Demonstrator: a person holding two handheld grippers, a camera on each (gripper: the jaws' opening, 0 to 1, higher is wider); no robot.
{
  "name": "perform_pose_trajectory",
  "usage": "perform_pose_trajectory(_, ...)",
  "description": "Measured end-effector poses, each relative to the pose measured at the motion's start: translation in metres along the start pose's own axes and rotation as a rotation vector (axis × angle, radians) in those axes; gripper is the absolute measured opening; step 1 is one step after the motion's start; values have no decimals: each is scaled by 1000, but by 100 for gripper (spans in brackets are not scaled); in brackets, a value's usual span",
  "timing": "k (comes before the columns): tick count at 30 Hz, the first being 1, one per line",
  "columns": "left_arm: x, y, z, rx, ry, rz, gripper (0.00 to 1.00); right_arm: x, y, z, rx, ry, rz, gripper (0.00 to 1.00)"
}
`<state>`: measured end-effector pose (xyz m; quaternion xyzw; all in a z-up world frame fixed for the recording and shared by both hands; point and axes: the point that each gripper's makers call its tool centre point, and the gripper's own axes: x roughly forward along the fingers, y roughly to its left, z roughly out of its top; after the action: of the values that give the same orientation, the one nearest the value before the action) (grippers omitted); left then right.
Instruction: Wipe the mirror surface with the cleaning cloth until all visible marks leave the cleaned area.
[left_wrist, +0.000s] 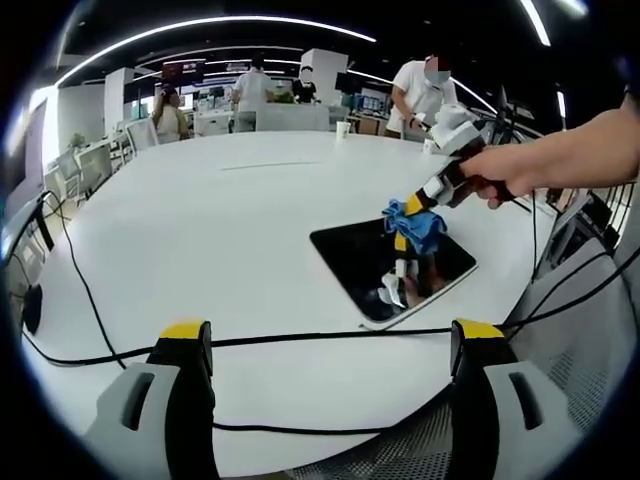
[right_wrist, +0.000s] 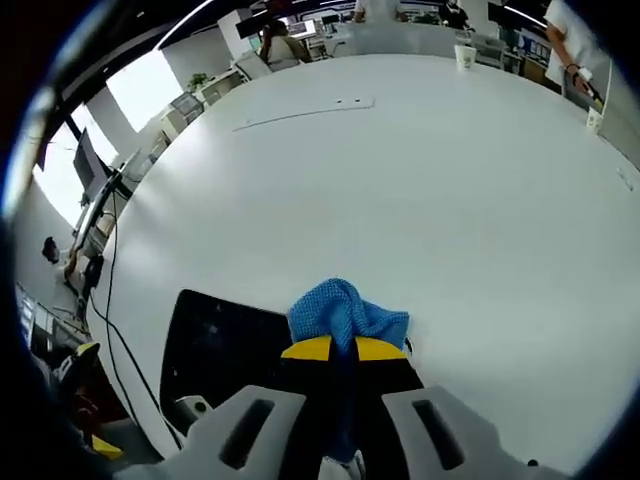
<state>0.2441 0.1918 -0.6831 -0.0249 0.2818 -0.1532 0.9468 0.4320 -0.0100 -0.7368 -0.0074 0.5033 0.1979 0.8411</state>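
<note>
A dark rectangular mirror (left_wrist: 375, 262) lies flat on the white table (left_wrist: 230, 220), near its right edge. My right gripper (left_wrist: 408, 205), held by a person's hand, is shut on a blue cleaning cloth (left_wrist: 415, 224) and presses it onto the mirror's far right part. In the right gripper view the blue cloth (right_wrist: 345, 312) bunches out between the yellow-tipped jaws of the gripper (right_wrist: 344, 349), and the mirror (right_wrist: 215, 345) spreads to the left below it. My left gripper (left_wrist: 330, 332) stands open above the table's near edge, nothing between its fingers.
A black cable (left_wrist: 300, 338) runs across the table's near edge in front of the mirror. A paper cup (left_wrist: 342, 129) stands at the far side. Several people stand or sit beyond the table (right_wrist: 430, 160). Chairs and cables sit at the left edge (left_wrist: 40, 230).
</note>
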Motion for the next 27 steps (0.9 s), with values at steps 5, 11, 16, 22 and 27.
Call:
perform_pose_trajectory(5, 1, 0, -2, 0, 6, -5, 99, 6, 20, 2, -33, 21, 21, 1)
perform_pose_trajectory(11, 1, 1, -3, 0, 12, -3, 99, 11, 42, 4, -55, 33, 46, 1)
perform_pose_trajectory(16, 1, 0, -3, 3, 17, -6, 99, 17, 52, 5, -61, 37, 58, 1)
perform_pose_trajectory(22, 1, -2, -3, 5, 17, -8, 99, 19, 57, 6, -62, 27, 57, 1)
perform_pose_trajectory(27, 1, 0, -3, 4, 14, -7, 98, 24, 65, 7, -50, 32, 41, 1)
